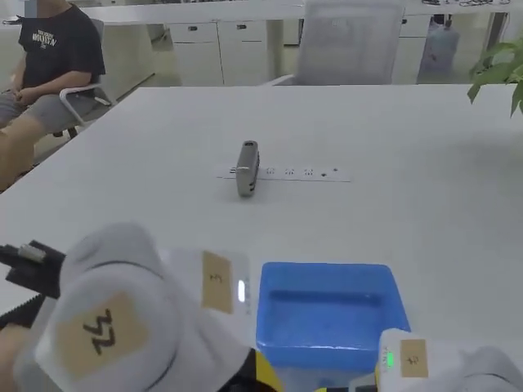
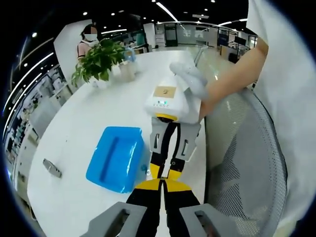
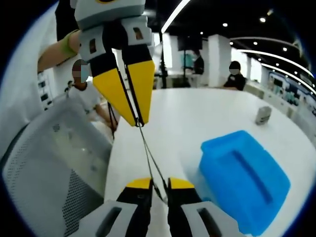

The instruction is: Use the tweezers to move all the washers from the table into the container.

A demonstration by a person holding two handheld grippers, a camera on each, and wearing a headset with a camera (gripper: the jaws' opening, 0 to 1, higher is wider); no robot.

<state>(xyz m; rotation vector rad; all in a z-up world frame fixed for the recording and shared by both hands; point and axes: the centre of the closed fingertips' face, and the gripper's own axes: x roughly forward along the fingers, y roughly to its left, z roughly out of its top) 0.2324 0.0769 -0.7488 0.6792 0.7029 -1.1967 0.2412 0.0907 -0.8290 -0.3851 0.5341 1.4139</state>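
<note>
On my right gripper view, the right gripper (image 3: 159,185) sits at 6 o'clock. Its yellow-tipped jaws are drawn in to a narrow slit, pinching one end of the tweezers (image 3: 148,153). The thin dark legs run from there toward 11 o'clock. There the left gripper (image 3: 138,122) comes down from 12 o'clock, its two yellow jaws closed to a point on the other end. So both grippers have the tweezers clamped, tip facing tip, above the near edge of the white table (image 1: 409,163).

The blue container (image 3: 242,182) lies at 4 o'clock from my right jaws, resting on the table with its open side up. On the left gripper view it is at 9 o'clock from the meeting jaws. On the head view it is at 6 o'clock, with the left gripper's white body low at 7 o'clock and the right one's at 5 o'clock.

Further out on the head view, at 12 o'clock from the container, a small grey metal object (image 1: 248,167) rests on the end of a white power strip (image 1: 302,173). A potted plant (image 1: 498,69) shows at 2 o'clock, a seated person (image 1: 49,57) at 10 o'clock. A mesh chair (image 3: 64,163) is beside the table at 8 o'clock on my right gripper view.
</note>
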